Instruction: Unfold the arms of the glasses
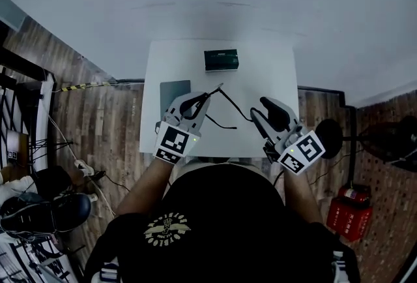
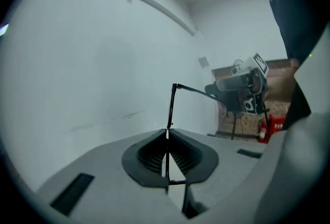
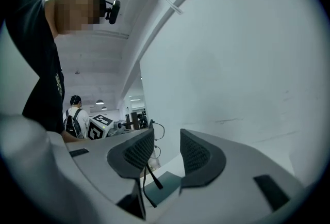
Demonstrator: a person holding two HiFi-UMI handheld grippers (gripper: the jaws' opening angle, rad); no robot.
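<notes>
Nothing legible is showing up in any view. The left cube (image 1: 174, 143) and right cube (image 1: 302, 153) are carrying black-and-white square code patterns only, no letters or digits. The gold crest (image 1: 167, 229) on the black shirt (image 1: 221, 223), the pale label on the red fire extinguisher (image 1: 348, 210) and the front of the dark box (image 1: 221, 60) on the table (image 1: 273, 66) are all coming out too small to read.
</notes>
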